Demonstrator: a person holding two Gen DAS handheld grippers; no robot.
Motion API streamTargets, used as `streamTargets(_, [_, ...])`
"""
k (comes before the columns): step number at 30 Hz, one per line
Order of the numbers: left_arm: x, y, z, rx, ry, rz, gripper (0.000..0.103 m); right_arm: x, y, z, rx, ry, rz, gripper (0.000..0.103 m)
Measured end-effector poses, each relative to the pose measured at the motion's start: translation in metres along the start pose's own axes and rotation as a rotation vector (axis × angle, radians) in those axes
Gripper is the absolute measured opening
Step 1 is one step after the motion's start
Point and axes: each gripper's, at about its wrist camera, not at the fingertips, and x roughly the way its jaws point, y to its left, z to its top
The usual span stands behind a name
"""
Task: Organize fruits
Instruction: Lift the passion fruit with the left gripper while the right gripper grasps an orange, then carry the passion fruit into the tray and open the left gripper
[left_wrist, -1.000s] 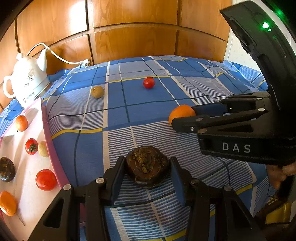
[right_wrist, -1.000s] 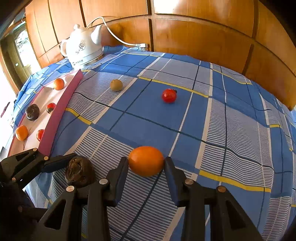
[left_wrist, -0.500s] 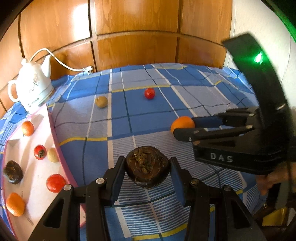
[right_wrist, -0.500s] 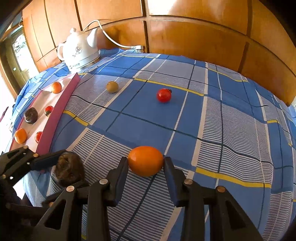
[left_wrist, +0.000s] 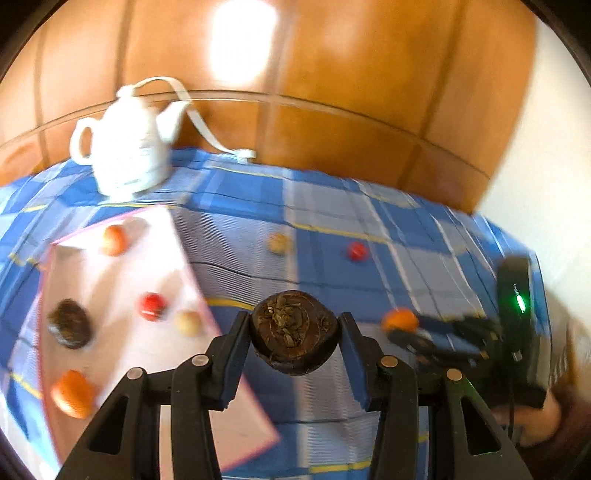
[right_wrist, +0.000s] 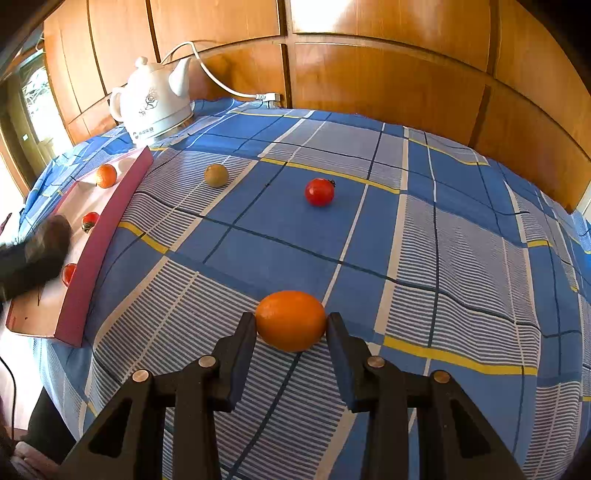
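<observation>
Your left wrist view looks down into the tray (left_wrist: 122, 280): you can count an orange (left_wrist: 114, 239) at the far end, a dark fruit (left_wrist: 70, 328), a tomato (left_wrist: 152, 306), a pale fruit (left_wrist: 188, 322) and a second orange (left_wrist: 72, 393) near the front. The right wrist view sees the same tray (right_wrist: 110, 221) only from the side, so its pink wall hides part of the contents; in return it shows the kettle (right_wrist: 153, 99) and the checked tabletop (right_wrist: 461, 258) sharply.

Your left hand-held gripper (left_wrist: 295, 341) pinches a dark brown fruit (left_wrist: 295, 332), both pads against its sides, and carries it in the air just beside the tray's near right edge. Your right hand-held gripper (right_wrist: 291, 328) is closed on an orange (right_wrist: 291, 320), a pad touching each side; whether the orange is lifted off the cloth you cannot tell.

Two fruits lie loose on the tabletop, well apart from the tray: a brownish one (right_wrist: 216, 175) and a tomato (right_wrist: 319, 192).

The left view is smeared by motion, so fruit outlines are soft. In the right view your left hand-held gripper is a dark blur cut off at the left edge over the tray.
</observation>
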Motion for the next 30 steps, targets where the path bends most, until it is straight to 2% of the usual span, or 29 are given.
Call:
streamTargets(3, [-0.004,0.042,0.016,-0.088,-0.020,0.066,0.048,0.000,0.000,0.000,0.000,0.000,0.000,0.039])
streamTargets(7, [0.001,0.101,0.035,-0.196,-0.010,0.146,0.048,0.000,0.000,-0.001,0.003,0.000,0.002,0.039])
streamTargets(11, [0.016,0.147,0.044,-0.268,0.016,0.220,0.048,0.000,0.000,-0.001,0.002,0.002,0.002,0.039])
streamTargets(14, [0.027,0.168,0.047,-0.323,0.032,0.243,0.048,0.000,0.000,-0.002,0.000,0.004,0.001,0.039])
streamTargets(18, [0.040,0.186,0.049,-0.360,0.049,0.267,0.048,0.002,0.001,-0.003,-0.001,0.014,0.003,0.039])
streamTargets(20, [0.049,0.192,0.048,-0.366,0.068,0.305,0.048,0.004,0.001,-0.004,-0.001,0.025,0.003,0.039])
streamTargets(23, [0.055,0.197,0.044,-0.389,0.081,0.311,0.050,0.007,0.001,-0.005,-0.002,0.037,-0.002,0.039])
streamTargets(30, [0.036,0.179,0.033,-0.328,0.024,0.392,0.055,0.008,0.002,-0.006,0.001,0.039,-0.010,0.038])
